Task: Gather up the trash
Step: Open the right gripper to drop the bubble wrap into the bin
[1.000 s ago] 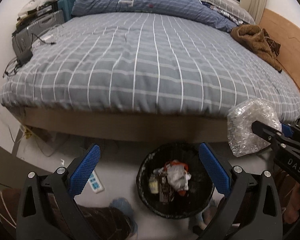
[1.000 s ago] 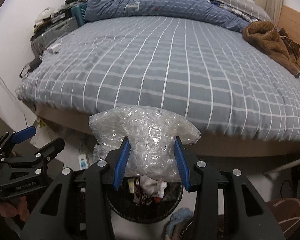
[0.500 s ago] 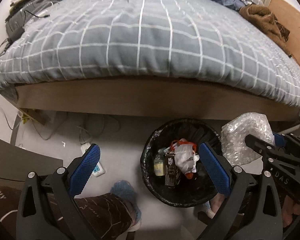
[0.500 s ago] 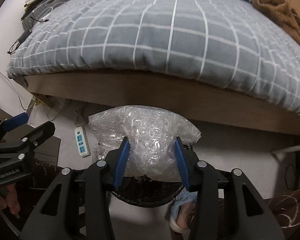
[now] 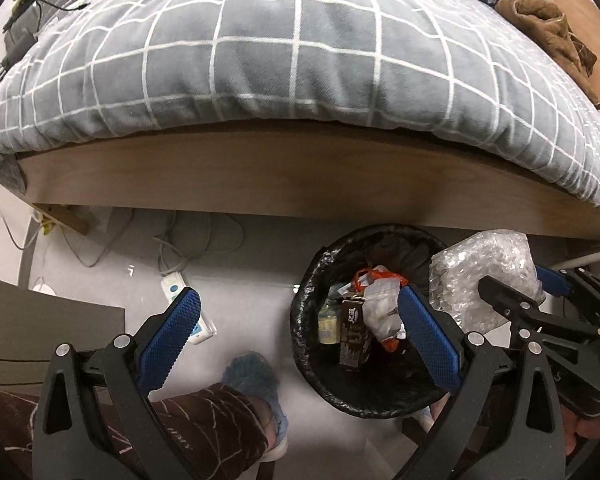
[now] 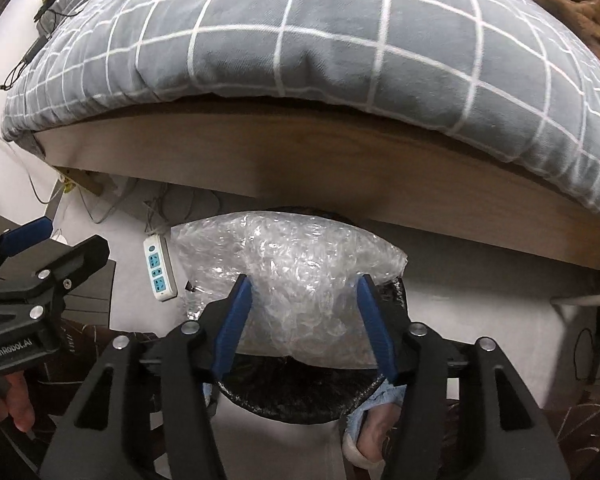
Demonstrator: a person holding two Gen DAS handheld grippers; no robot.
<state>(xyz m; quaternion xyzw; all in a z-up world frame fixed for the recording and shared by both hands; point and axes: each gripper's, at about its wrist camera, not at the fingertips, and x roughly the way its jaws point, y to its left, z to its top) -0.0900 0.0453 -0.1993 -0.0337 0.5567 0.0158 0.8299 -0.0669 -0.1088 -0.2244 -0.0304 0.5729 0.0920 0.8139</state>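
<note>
Your right tongs (image 6: pixel 302 320) have just been opening, and the wad of bubble wrap (image 6: pixel 296 276) sits between the blue pads, which now stand wider apart but seem to brush its sides; whether they grip it at all is hard to tell. The wad hangs just above the near right rim of the black-lined trash bin (image 5: pixel 312 344), on the floor in front of the bed (image 5: pixel 300 60).

The risk, as I judge it: the wad is broad and light, and in the left wrist view it sits over the rim, not the middle. Let go here and it may catch the edge and roll onto the floor, or perch on the rubbish already inside and spring back out.

Your left tongs (image 5: pixel 300 340) are wide open and empty, above the floor left of the bin.

Count: one bubble wrap wad, one bin, two tongs, one power strip (image 6: pixel 160 270) on the floor.
</note>
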